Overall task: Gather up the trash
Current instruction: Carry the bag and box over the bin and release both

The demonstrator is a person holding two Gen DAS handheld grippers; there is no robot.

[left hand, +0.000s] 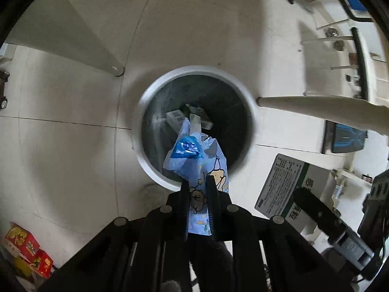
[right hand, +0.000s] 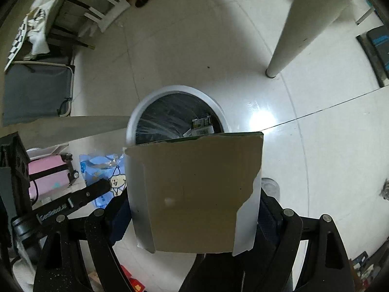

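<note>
I count one bin (left hand: pixel 145 146), one blue wrapper (left hand: pixel 199 170) in my left claw (left hand: pixel 198 194), one cardboard box (right hand: pixel 194 189) in my right claw (right hand: pixel 194 219), and two red cartons (left hand: pixel 26 250) on the floor's lower left corner.

Glossy pale tiled floor (right hand: pixel 304 146), table legs (right hand: pixel 299 24)

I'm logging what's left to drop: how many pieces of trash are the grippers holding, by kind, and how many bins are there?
Blue printed plastic wrapper, in left gripper: 1
Torn brown cardboard box, in right gripper: 1
White round bin with black liner: 1
Total: 3
</note>
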